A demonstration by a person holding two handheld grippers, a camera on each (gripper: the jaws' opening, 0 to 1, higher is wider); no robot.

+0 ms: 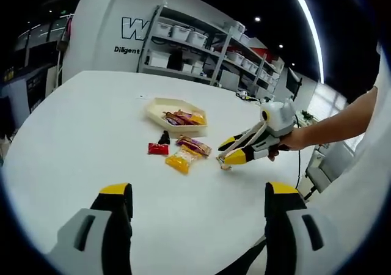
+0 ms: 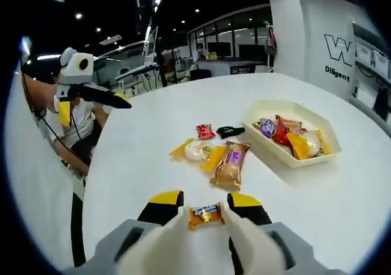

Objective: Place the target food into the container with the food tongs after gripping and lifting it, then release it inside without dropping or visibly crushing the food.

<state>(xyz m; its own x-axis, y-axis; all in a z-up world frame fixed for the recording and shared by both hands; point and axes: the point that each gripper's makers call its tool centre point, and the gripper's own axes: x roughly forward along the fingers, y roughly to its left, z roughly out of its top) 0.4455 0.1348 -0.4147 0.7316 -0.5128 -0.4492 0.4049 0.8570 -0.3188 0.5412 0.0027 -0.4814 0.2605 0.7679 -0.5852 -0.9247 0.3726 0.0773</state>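
The right gripper (image 2: 206, 209) holds white food tongs (image 2: 204, 241), and the tong tips are clenched on a small orange snack packet (image 2: 205, 214) lying on the white table (image 2: 153, 128), near the camera. Just beyond it lie a brown packet (image 2: 230, 164), a yellow packet (image 2: 197, 151), a small red packet (image 2: 205, 131) and a black packet (image 2: 230, 130). On the far right stands the cream container (image 2: 293, 156), with several snacks inside. The left gripper (image 1: 198, 205) hangs above the table, its jaws released and wide apart, with nothing between them.
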